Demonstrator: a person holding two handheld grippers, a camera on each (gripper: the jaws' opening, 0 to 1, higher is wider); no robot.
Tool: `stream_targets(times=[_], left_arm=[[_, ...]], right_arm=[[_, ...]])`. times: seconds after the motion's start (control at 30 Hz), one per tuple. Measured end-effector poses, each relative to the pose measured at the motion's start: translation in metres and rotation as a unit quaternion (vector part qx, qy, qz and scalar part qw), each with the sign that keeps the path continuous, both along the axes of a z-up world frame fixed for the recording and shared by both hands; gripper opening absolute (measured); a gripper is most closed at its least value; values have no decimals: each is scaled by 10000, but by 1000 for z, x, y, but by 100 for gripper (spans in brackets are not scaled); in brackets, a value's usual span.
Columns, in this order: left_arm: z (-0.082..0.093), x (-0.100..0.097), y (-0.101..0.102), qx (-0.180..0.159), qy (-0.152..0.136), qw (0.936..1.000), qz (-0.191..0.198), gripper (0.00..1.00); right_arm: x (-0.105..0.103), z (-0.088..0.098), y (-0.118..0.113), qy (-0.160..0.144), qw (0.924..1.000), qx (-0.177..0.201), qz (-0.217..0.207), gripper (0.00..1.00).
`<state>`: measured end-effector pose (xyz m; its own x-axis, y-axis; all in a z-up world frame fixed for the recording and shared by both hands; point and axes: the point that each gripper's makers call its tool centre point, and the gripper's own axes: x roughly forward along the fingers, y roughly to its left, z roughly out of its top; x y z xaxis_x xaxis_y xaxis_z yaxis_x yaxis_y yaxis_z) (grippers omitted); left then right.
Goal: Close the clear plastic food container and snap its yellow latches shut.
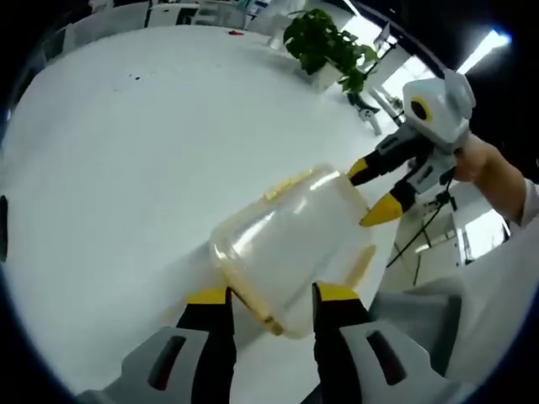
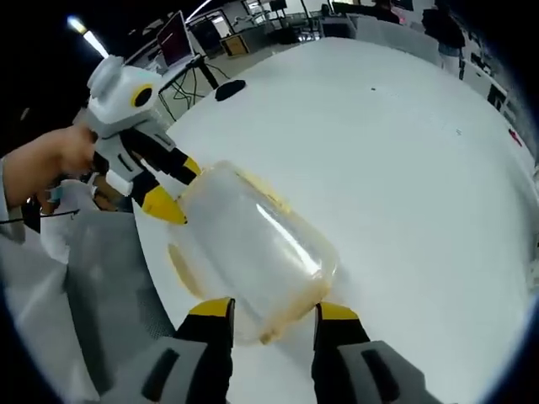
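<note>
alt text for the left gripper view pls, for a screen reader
A clear plastic container with yellow latches lies on a white table, one end between the left gripper's open yellow-tipped jaws. The right gripper, held in a hand, meets its far end; a potted plant stands behind.

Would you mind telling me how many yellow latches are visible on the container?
2 visible: one yellow latch along the container's far side, another latch on its table-side edge by the person's sleeve. Others may be hidden.

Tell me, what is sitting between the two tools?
The clear plastic food container with yellow latches lies between the left tool and the right tool on the white table, as the left gripper view shows.
</note>
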<state>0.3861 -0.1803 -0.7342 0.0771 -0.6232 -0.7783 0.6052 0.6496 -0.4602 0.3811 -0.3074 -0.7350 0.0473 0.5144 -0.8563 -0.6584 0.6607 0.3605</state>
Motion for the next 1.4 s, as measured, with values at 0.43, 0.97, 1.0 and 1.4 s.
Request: stream_targets(times=[0.43, 0.97, 1.0, 1.4], left_arm=[[-5, 0, 2, 7, 48, 10000, 72, 35], [-4, 3, 1, 26, -287, 9996, -3, 39], [-4, 4, 1, 34, -340, 9994, -34, 39], [3, 0, 2, 78, -823, 9950, -559, 43]], right_arm=[[-5, -4, 0, -86, 9999, 86, -50, 36], [-5, -1, 0, -477, 9988, -106, 41, 38], [-6, 0, 0, -545, 9983, -174, 94, 38], [-2, 8, -8, -1134, 9891, -545, 763, 36]])
